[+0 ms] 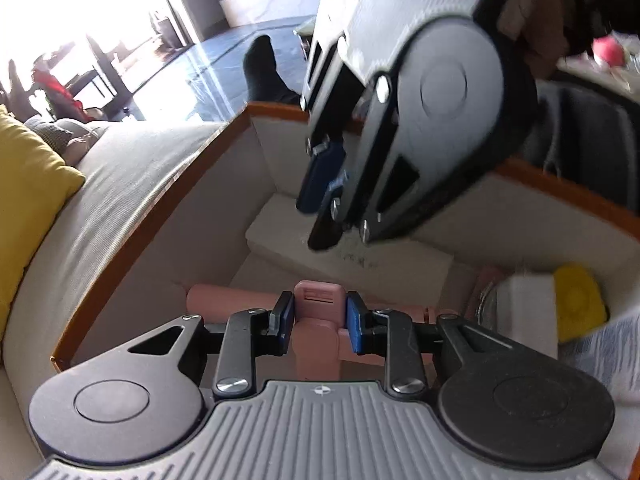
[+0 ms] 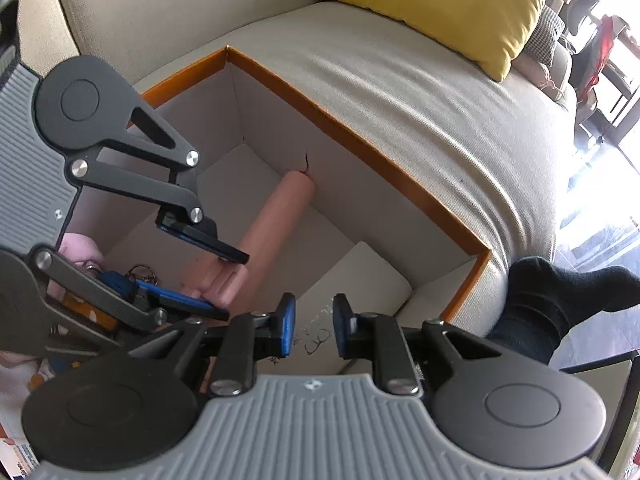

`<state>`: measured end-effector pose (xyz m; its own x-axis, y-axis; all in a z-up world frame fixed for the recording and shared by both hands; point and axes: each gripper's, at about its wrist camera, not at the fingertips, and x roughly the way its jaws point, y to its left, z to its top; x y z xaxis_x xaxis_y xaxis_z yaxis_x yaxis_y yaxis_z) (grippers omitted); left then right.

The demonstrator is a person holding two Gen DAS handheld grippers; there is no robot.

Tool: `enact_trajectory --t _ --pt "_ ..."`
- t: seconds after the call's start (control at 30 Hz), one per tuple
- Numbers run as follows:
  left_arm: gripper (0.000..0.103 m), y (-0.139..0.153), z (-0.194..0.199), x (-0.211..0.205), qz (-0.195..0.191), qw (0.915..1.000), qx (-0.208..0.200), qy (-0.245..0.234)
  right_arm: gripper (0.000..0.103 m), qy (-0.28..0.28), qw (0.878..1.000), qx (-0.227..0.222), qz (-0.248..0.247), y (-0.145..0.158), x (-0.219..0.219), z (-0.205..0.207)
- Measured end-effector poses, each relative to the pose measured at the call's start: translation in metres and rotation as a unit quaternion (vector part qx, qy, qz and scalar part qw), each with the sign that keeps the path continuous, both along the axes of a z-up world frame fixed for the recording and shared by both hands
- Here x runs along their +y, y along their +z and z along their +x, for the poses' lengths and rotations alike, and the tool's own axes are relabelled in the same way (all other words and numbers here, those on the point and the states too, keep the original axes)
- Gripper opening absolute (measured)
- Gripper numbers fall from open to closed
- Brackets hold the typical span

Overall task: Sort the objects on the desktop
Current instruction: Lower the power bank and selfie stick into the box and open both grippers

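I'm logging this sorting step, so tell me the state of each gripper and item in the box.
left gripper: shut on the pink tool.
right gripper: open, holding nothing, above the box.
pink tool: lying in the box, one end against the wall.
box: open-topped, sitting on the sofa.
white pad: flat on the box floor.

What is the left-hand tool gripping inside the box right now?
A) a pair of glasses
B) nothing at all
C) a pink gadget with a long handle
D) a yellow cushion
C: the left gripper has its jaws closed on the head of the pink gadget, whose long handle lies on the floor of the box.
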<state>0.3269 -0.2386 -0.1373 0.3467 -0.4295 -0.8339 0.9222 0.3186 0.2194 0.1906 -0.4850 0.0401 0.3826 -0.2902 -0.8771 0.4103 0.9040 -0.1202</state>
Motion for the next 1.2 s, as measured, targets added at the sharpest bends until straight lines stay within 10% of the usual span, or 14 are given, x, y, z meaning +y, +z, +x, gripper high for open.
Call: enact_trajectory --t 0.6,1.2 --pt "0.034 0.005 -0.01 0.004 0.015 0.9996 -0.019 0.013 0.031 -0.014 0.999 -0.026 0.038 0.003 -0.001 0.004" --pt "0.035 0.053 -0.036 0.07 -0.117 0.9781 -0.014 0.171 0.011 -0.183 0.959 -0.082 0.199 -0.024 -0.028 0.012"
